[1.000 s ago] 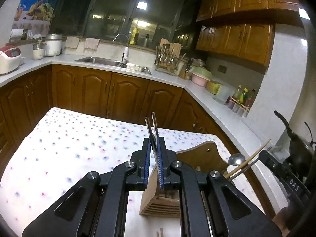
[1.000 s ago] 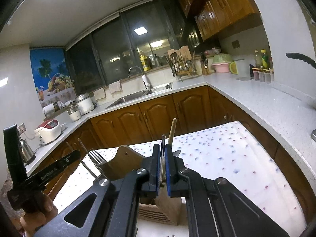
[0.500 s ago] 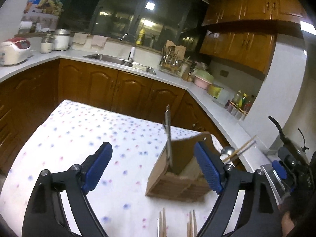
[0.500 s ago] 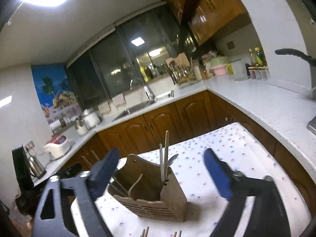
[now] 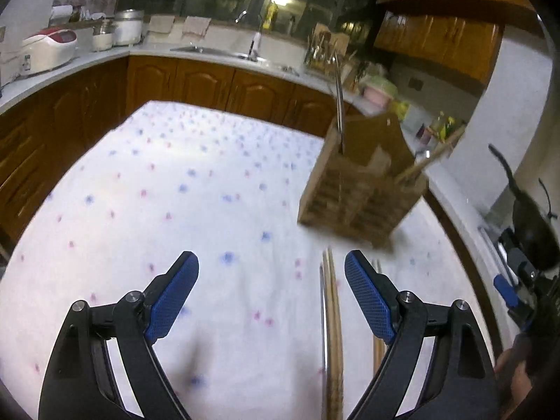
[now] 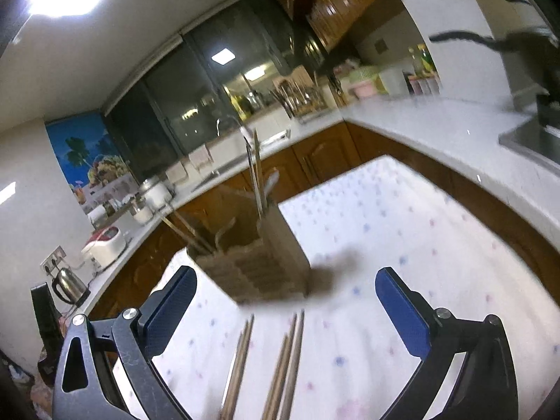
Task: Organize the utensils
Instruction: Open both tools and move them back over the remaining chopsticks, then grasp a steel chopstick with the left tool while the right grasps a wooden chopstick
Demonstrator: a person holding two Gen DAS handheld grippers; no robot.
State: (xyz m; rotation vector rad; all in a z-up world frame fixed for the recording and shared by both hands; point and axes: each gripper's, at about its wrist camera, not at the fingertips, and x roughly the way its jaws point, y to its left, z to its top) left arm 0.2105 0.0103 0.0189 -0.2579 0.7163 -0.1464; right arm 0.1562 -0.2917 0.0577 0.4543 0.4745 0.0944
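Note:
A wooden utensil holder [image 5: 364, 182] stands on the dotted tablecloth [image 5: 175, 182], with a thin metal utensil [image 5: 338, 105] upright in it and a wooden stick [image 5: 434, 157] leaning out on the right. My left gripper [image 5: 271, 280] is open and empty, short of the holder. Loose wooden chopsticks [image 5: 331, 318] lie on the cloth by its right finger. In the right wrist view the holder [image 6: 252, 262] holds upright sticks [image 6: 257, 175]. My right gripper [image 6: 287, 301] has its jaws opening with nothing gripped, and chopsticks [image 6: 283, 357] lie on the cloth below it.
Brown cabinets [image 5: 196, 84] and a white counter wrap around the table. On the counter are a sink [image 5: 210, 49], a rice cooker [image 5: 49, 49], a kettle [image 6: 68, 283] and a knife rack [image 6: 297, 94]. The table edge [image 6: 455, 189] runs close on the right.
Both grippers were shut on thin utensils over the holder; both have opened, and the utensils now stand in it. Both have drawn back and dipped, bringing the loose chopsticks into view.

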